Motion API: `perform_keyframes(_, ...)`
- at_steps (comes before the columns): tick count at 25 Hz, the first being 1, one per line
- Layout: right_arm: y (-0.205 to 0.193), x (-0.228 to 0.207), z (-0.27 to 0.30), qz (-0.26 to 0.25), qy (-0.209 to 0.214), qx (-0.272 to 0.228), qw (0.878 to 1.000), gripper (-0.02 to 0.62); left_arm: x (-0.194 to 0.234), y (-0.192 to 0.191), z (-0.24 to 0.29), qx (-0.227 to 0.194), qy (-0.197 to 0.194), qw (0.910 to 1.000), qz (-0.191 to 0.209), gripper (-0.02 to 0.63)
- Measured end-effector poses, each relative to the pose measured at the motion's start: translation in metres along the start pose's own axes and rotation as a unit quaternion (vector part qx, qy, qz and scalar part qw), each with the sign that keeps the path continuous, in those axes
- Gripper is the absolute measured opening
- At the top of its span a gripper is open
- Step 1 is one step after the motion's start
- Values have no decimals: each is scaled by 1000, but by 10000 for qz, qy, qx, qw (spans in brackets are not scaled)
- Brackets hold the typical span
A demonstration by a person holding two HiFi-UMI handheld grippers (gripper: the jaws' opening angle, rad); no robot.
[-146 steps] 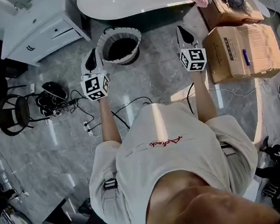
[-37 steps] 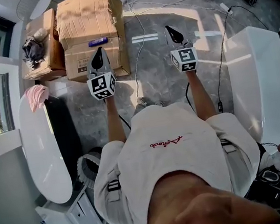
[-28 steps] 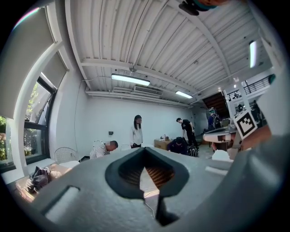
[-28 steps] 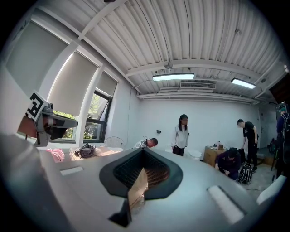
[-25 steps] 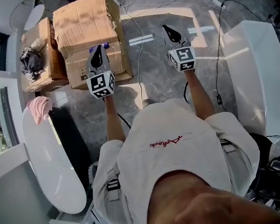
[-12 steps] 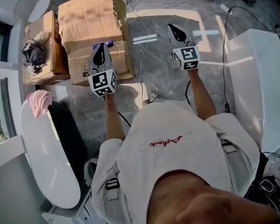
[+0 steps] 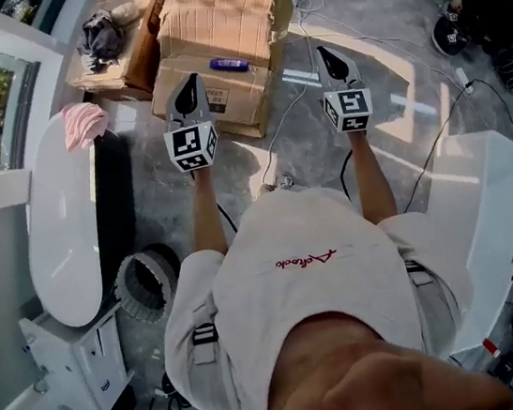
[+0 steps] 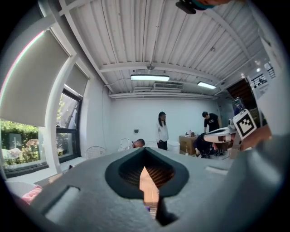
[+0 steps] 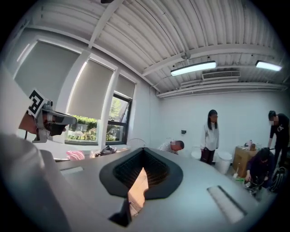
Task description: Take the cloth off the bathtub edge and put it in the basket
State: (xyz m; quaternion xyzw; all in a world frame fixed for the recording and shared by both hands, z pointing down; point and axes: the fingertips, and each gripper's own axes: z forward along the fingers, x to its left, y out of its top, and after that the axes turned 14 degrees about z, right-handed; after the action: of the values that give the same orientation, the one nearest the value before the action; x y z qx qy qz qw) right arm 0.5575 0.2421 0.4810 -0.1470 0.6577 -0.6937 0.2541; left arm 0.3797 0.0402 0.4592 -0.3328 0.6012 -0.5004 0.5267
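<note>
The pink cloth (image 7: pixel 84 126) lies bunched on the end of the white bathtub (image 7: pixel 56 227), at the head view's upper left. It also shows low at the left in the right gripper view (image 9: pixel 75 155). The round grey basket (image 7: pixel 149 283) stands on the floor beside the tub, to the left of the person. My left gripper (image 7: pixel 188 90) and right gripper (image 7: pixel 328 55) are held out level over the floor in front of the cardboard boxes. Both are shut with nothing in them and are well away from the cloth.
Two cardboard boxes (image 7: pixel 226 52) stand straight ahead, the far one holding dark clothes (image 7: pixel 102 30). Cables (image 7: pixel 277 179) trail over the grey floor. A white cabinet (image 7: pixel 75 362) is behind the basket and another white tub (image 7: pixel 490 214) is at the right. Several people are across the room (image 9: pixel 209 136).
The view has swung round: the boxes shifted right, the tub and cloth sit closer at upper left, and the basket has come fully into sight. Both grippers stay shut and empty.
</note>
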Motion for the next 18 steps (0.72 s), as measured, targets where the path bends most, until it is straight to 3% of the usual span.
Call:
perform_keyframes(4, -4, 45, 36, -79, 855, 137, 9962, 6, 32, -13, -42, 281, 815, 9963, -43, 0)
perform_keyframes(9, -16, 108, 72, -128, 1831, 320, 9825, 6, 62, -30, -95, 645, 1659, 9840, -70, 0)
perform_keyframes(18, -50, 259, 89, -177, 3446, 660, 9363, 6, 107, -54, -215, 1133, 3066, 9450, -130, 0)
